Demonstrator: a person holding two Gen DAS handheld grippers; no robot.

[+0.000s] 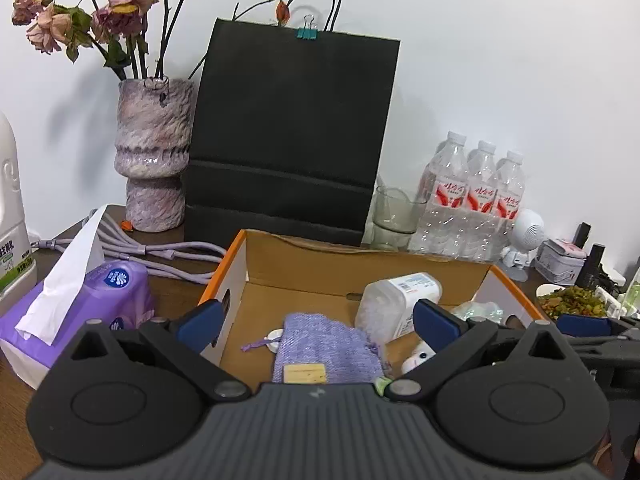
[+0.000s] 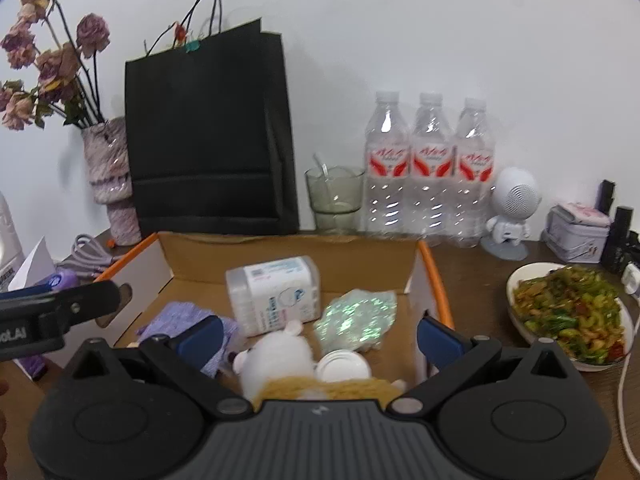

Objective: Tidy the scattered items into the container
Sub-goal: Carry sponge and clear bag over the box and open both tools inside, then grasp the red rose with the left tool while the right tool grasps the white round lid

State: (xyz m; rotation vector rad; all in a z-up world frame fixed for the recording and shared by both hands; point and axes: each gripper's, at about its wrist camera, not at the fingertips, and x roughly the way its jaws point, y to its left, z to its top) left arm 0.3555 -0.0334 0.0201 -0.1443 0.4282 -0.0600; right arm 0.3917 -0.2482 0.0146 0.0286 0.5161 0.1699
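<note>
Both tongs stand wide apart and hold nothing. The cardboard box (image 1: pixel 336 268) lies just under and ahead of the left gripper (image 1: pixel 318 320), with the purple pouch (image 1: pixel 326 350) between its fingers and the cotton swab jar (image 1: pixel 394 300) near the right finger. Below the right gripper (image 2: pixel 320 334) lie the white plush toy (image 2: pixel 280 354) and the shiny packet (image 2: pixel 356 318); the gripper body cuts off the toy's lower part

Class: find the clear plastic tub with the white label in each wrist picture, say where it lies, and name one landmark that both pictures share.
Left wrist: clear plastic tub lies right of centre in the cardboard box, beyond the purple pouch.
Right wrist: tub lies centre-left in the box, behind the white plush toy.
Shared landmark: black paper bag behind the box.
</note>
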